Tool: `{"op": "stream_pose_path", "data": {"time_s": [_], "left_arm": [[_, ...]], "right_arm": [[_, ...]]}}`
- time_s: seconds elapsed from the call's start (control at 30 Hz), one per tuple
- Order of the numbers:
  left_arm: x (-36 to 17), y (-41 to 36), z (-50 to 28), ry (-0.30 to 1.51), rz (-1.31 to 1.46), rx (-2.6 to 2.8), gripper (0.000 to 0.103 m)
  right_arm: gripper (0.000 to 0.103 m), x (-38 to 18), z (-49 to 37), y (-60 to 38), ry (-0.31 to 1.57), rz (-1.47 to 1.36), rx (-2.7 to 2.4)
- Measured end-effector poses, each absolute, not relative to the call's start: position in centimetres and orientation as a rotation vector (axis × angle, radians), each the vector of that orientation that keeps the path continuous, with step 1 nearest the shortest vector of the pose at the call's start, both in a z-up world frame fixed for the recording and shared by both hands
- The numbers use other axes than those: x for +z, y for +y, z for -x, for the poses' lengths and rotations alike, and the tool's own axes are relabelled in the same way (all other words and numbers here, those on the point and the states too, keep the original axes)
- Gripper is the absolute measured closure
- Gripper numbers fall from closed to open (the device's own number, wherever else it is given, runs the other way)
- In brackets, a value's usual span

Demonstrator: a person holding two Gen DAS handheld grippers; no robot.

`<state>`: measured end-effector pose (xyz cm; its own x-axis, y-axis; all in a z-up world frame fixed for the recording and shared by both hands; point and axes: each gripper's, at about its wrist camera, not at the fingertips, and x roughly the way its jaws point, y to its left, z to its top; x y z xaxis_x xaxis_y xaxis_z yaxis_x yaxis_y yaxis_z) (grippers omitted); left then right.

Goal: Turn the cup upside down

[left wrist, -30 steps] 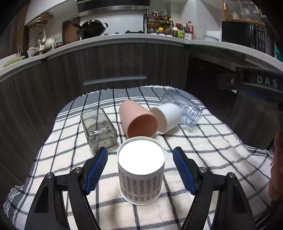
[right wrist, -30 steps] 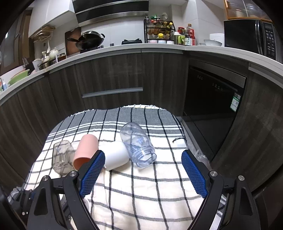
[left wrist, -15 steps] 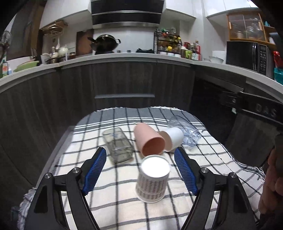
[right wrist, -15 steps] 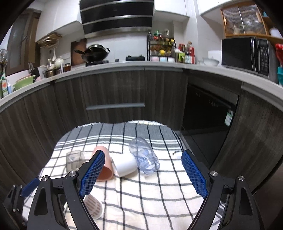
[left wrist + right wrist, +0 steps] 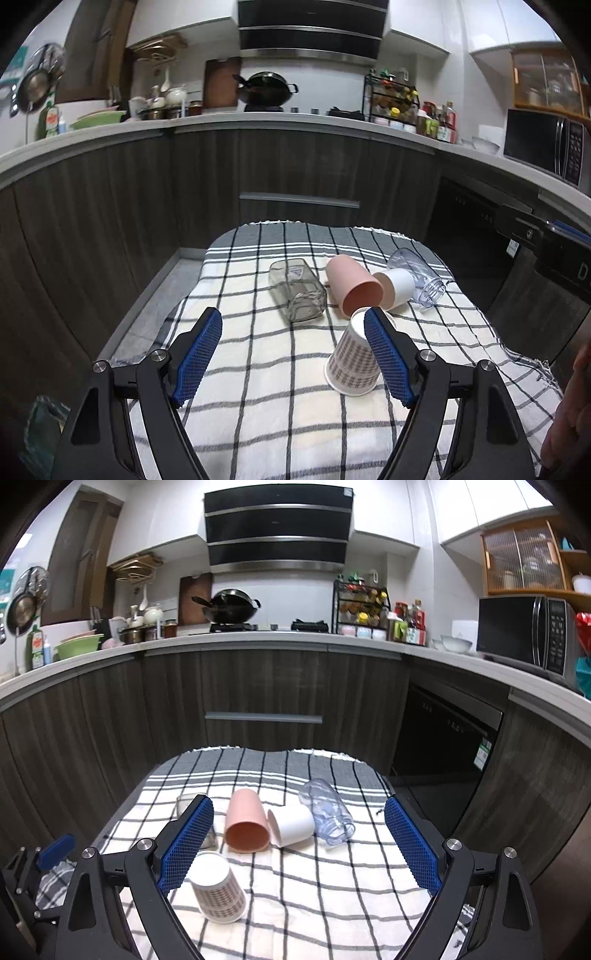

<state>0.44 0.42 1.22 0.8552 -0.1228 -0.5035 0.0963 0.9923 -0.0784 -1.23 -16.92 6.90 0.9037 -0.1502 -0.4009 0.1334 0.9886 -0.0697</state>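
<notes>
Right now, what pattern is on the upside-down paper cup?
Brown-and-white check on the paper cup; right wrist view shows it best.

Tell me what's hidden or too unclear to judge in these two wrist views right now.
- Patterned paper cup: in the left wrist view, its right side hides behind the left gripper's blue pad.
- Clear square glass jar: in the right wrist view, mostly covered by the right gripper's pad.
- Bottle labels on the black spice rack: too small to read.
- Whether the pink plastic cup touches the white cup: unclear.
</notes>
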Motion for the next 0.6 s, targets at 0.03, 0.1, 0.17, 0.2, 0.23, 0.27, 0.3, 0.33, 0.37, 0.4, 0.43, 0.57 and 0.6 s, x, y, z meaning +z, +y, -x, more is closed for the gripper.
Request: {"op": "stream_pose_path", "data": {"time_s": [0.03,0.1,0.17,0.2,0.23,0.27,0.3,0.33,0.37,0.4,0.43,0.57,0.6], "left_arm": [[1.3,0.6,-0.2,0.53,0.056,-0.112,0.024],[1.4,1.1,0.2,0.521,0.067,-0.108,0.024],[1.6,1.5,0.5,0.51,0.077,-0.101,0.024],[1.6,1.6,0.6,0.507,0.082,-0.098,0.024],[1.7,1.8,0.7,0.504,0.089,-0.096,0.023],[1.7,2.0,0.7,0.501,0.095,-0.094,0.022],[1.7,2.1,0.8,0.496,0.1,-0.089,0.022],[1.7,2.3,0.8,0.491,0.105,-0.083,0.021],[1.8,2.4,0.9,0.488,0.109,-0.078,0.02],[1.8,2.6,0.9,0.483,0.116,-0.072,0.02],[1.8,2.7,0.9,0.481,0.122,-0.067,0.02],[1.7,3.1,0.9,0.476,0.133,-0.043,0.018],[1.7,3.2,0.8,0.473,0.135,-0.04,0.018]], "right_arm": [[0.009,6.9,1.5,-16.6,0.414,0.05,-0.145],[0.009,6.7,1.9,-16.2,0.415,0.056,-0.144],[0.009,6.4,2.1,-15.9,0.421,0.058,-0.143],[0.009,6.2,2.3,-15.7,0.427,0.058,-0.144],[0.009,6.0,2.4,-15.6,0.431,0.058,-0.147],[0.009,5.9,2.5,-15.5,0.433,0.057,-0.148],[0.009,5.7,2.6,-15.4,0.436,0.055,-0.147],[0.009,5.5,2.7,-15.4,0.439,0.053,-0.147],[0.009,5.3,2.8,-15.4,0.447,0.05,-0.147],[0.009,5.1,2.8,-15.4,0.453,0.047,-0.146],[0.009,5.0,2.8,-15.4,0.457,0.044,-0.146],[0.009,4.3,3.3,-15.5,0.462,0.026,-0.145],[0.009,4.1,3.5,-15.5,0.463,0.023,-0.144]]}}
